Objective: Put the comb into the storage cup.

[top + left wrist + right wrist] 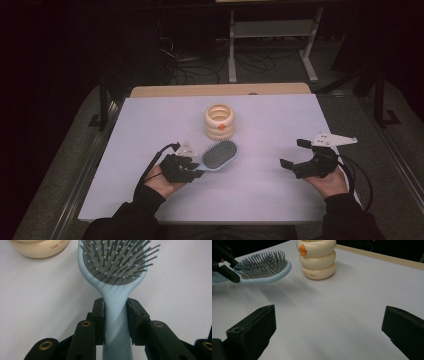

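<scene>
A light blue hairbrush (220, 155) with grey bristles is held just above the white table (260, 125), bristles up. My left gripper (196, 171) is shut on its handle; in the left gripper view both pads (98, 315) press the handle of the hairbrush (117, 302) from either side. The right gripper view shows the hairbrush (263, 267) lifted, casting a shadow on the table. A cream ribbed holder (220, 121) with an orange beak stands behind the brush, and its base (37, 248) shows in the left gripper view. My right gripper (294, 152) rests at the right, open, nothing between its jaws.
The cream holder (317, 258) stands upright near the table's middle back. A wooden strip (220, 90) runs along the far edge. Beyond it, a dark floor holds cables and a metal stand (270, 45). A cable (362, 185) trails from the right gripper.
</scene>
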The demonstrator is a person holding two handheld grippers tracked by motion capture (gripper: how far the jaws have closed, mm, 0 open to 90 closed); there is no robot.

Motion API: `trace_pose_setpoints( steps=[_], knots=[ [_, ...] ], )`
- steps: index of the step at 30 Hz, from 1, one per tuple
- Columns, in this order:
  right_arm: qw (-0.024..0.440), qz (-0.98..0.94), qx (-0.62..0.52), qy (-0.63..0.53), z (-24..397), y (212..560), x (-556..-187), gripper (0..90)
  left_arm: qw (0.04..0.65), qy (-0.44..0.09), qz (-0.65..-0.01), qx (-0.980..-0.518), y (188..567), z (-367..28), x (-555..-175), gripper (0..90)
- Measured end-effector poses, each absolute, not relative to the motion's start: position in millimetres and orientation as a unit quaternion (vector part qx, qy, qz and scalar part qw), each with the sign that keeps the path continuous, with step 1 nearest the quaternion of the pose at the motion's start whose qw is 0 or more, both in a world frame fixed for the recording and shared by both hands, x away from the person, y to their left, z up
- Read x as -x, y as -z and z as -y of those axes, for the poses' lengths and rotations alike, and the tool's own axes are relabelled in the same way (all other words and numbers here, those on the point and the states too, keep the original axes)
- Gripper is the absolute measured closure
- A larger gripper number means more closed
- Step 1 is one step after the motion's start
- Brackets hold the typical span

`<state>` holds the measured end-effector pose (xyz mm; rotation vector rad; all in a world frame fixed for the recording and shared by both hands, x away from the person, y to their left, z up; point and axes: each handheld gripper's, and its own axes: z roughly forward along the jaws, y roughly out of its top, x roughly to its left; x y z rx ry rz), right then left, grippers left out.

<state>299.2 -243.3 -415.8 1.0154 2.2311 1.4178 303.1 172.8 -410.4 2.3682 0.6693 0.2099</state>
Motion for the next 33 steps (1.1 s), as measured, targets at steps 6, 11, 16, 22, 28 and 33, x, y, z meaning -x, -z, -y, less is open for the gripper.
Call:
trace_pose_setpoints(
  steps=[6, 11, 16, 22, 28, 33],
  knots=[
    [0.154, -0.778, -0.355, -0.495, 243, 416, -299, 0.0, 0.343, -0.090, -0.252, -0.900, 399, -176, -302, 70.2],
    [0.155, -0.778, -0.355, -0.495, 243, 416, -299, 0.0, 0.351, -0.102, -0.245, -0.898, 388, -175, -301, 70.2],
    [0.154, -0.779, -0.355, -0.494, 243, 416, -299, 0.0, 0.358, -0.112, -0.238, -0.896, 378, -174, -301, 70.2],
    [0.154, -0.778, -0.355, -0.495, 243, 416, -299, 0.0, 0.364, -0.120, -0.232, -0.894, 365, -173, -304, 70.2],
    [0.154, -0.778, -0.356, -0.495, 244, 416, -300, 0.0, 0.370, -0.126, -0.228, -0.892, 355, -170, -306, 70.2],
    [0.152, -0.778, -0.357, -0.495, 244, 416, -300, 0.0, 0.376, -0.134, -0.223, -0.889, 346, -170, -308, 70.2]
  ],
)
